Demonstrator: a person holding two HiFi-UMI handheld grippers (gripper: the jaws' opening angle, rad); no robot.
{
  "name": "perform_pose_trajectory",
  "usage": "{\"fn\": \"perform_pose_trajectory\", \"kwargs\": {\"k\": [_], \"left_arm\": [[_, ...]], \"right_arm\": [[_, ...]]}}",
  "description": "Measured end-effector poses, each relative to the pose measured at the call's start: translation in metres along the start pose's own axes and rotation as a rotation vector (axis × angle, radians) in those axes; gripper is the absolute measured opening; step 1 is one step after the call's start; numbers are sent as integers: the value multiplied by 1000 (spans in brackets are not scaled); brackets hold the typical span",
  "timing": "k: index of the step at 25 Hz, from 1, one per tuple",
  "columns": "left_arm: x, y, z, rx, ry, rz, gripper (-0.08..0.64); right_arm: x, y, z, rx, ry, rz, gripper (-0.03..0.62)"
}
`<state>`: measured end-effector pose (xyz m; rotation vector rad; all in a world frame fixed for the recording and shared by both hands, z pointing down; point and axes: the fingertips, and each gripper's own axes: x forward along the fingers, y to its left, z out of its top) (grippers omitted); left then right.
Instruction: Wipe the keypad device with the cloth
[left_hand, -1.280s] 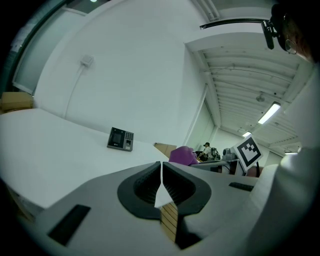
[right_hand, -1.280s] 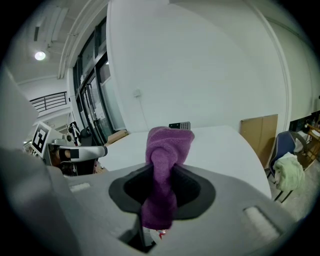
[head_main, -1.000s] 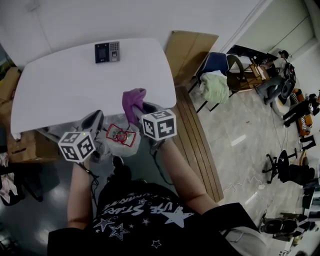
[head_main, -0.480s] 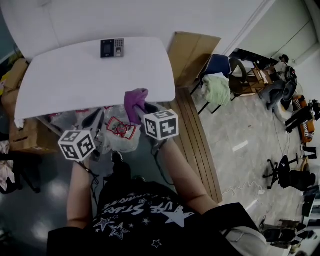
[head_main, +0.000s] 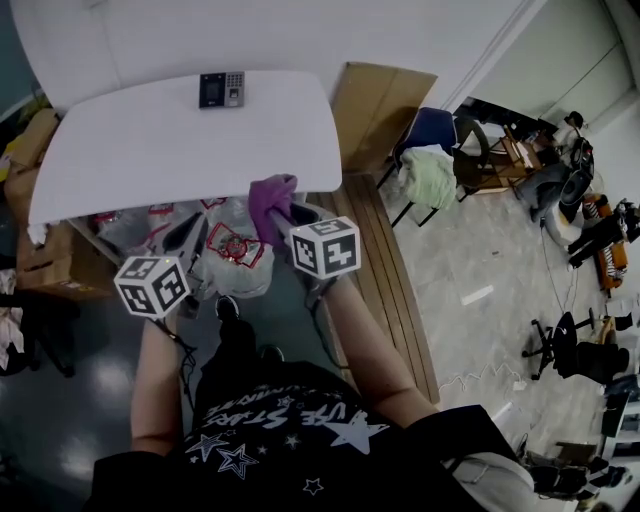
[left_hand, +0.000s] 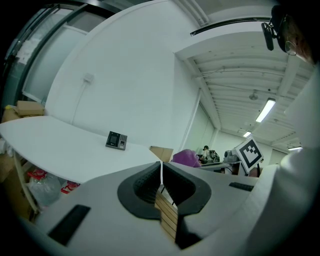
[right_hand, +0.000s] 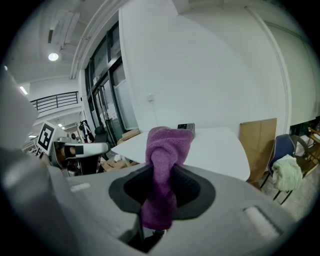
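Table (head_main: 150, 150) now farther off — keypad device (head_main: 221, 89) by far edge.

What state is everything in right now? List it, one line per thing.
cloth: bunched, clamped upright between the jaws.
right gripper: shut on the cloth.
left gripper: shut, nothing between its jaws.
keypad device: lying at the far edge of the table, untouched, apart from both grippers.
green garment: draped over a chair.
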<state>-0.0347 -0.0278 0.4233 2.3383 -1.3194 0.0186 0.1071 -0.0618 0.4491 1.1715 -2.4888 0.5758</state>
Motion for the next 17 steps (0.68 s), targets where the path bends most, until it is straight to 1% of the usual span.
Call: {"fn": "perform_pose_trajectory", "kwargs": {"k": [4, 9, 17], "left_arm": [[-6, -16, -4, 19, 2, 0, 18], [-15, -26, -7, 38, 1, 10, 18], [-22, -34, -16, 32, 13, 37, 18]], "right_arm": [[-14, 4, -9, -3, 5, 14, 98], [-22, 12, -19, -5, 12, 32, 98], [-33, 9, -14, -12, -5, 37, 98]]}}
